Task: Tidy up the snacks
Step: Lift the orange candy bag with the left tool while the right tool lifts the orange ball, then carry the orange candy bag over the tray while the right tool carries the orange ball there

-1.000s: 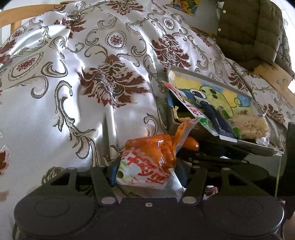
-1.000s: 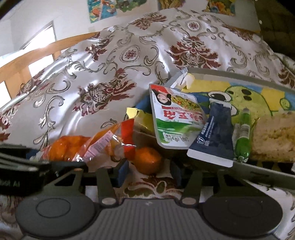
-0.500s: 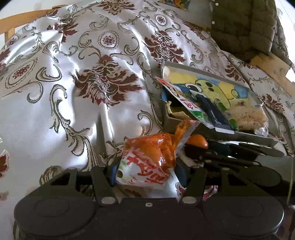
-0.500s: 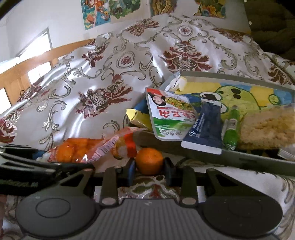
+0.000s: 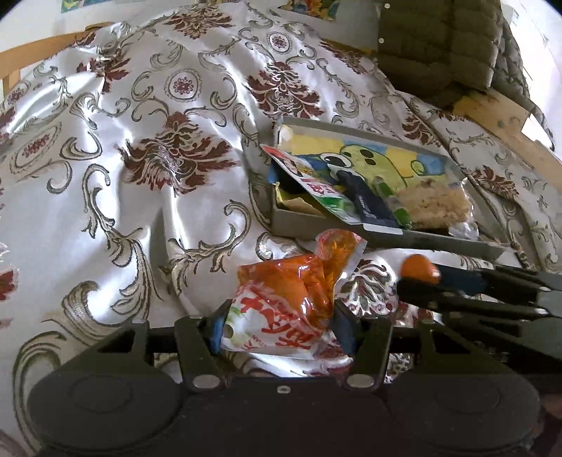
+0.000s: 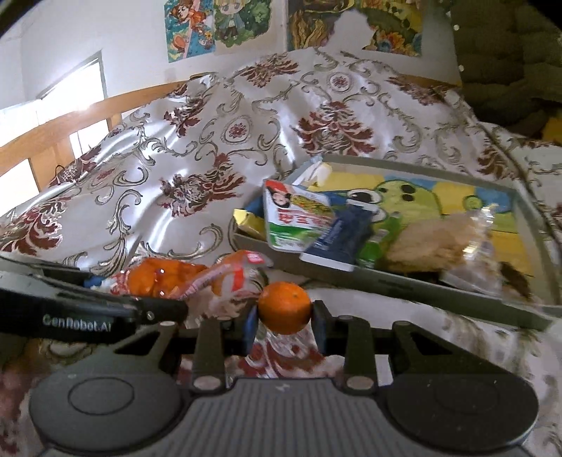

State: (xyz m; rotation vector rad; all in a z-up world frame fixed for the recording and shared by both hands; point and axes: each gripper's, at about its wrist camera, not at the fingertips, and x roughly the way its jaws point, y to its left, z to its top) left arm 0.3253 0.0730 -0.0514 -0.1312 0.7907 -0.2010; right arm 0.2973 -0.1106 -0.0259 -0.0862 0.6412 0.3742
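Note:
My left gripper is shut on an orange snack bag with red print, held just above the patterned cloth. My right gripper is shut on a small orange, lifted clear of the cloth in front of the tray; it also shows in the left wrist view. The snack bag lies left of the orange in the right wrist view. The grey tray with a cartoon frog bottom holds a red-green packet, a dark blue packet, a green tube and a rice cake bag.
A shiny white cloth with maroon flowers covers the surface in folds. A green quilted jacket lies at the back right. A wooden frame runs along the left, posters hang on the wall.
My right gripper closed on the orange and lifted it off the cloth, away from the bag. Both grippers pulled back from the tray. The left gripper kept hold of the snack bag.

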